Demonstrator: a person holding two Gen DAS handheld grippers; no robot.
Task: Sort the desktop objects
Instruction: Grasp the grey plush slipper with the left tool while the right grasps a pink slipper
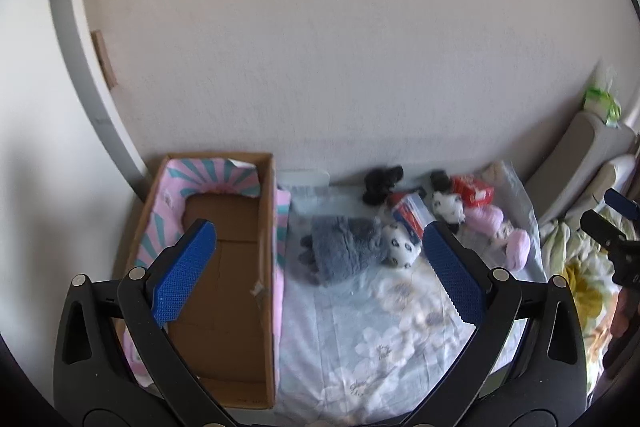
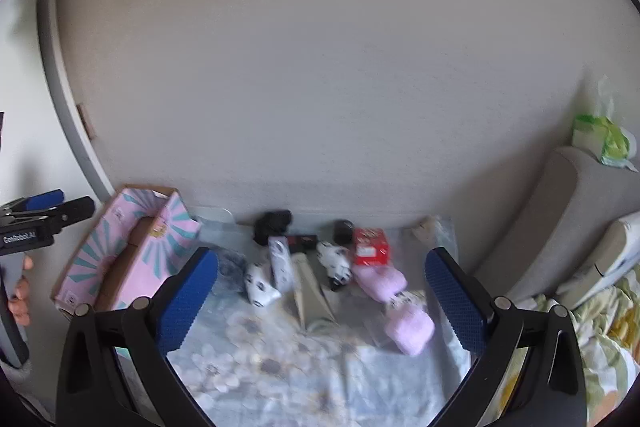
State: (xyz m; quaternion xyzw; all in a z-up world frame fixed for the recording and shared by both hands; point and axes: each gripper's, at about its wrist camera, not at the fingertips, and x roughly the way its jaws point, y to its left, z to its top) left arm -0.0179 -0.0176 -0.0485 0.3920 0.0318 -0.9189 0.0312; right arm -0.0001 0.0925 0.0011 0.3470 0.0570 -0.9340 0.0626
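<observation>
Left gripper (image 1: pixel 316 263): fingers (image 1: pixel 182 267) spread wide, nothing between them, hanging over the near end of the cardboard box (image 1: pixel 240 267). Right gripper (image 2: pixel 320 301): fingers (image 2: pixel 456 301) likewise apart and empty, aimed past the box at the clutter. Box: empty, on the floral sheet (image 1: pixel 380 339). Right of box: grey plush (image 1: pixel 344 251), panda figures (image 2: pixel 260 287), red carton (image 2: pixel 370 247), pink slippers (image 2: pixel 400 307), black items by the wall. Advice: take the nearest piece first, squarely, descending slowly.

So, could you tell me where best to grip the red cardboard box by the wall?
Probably across the red cardboard box's two side faces, coming from above: nothing lies on its top, while pink plush slippers crowd its front.
</observation>
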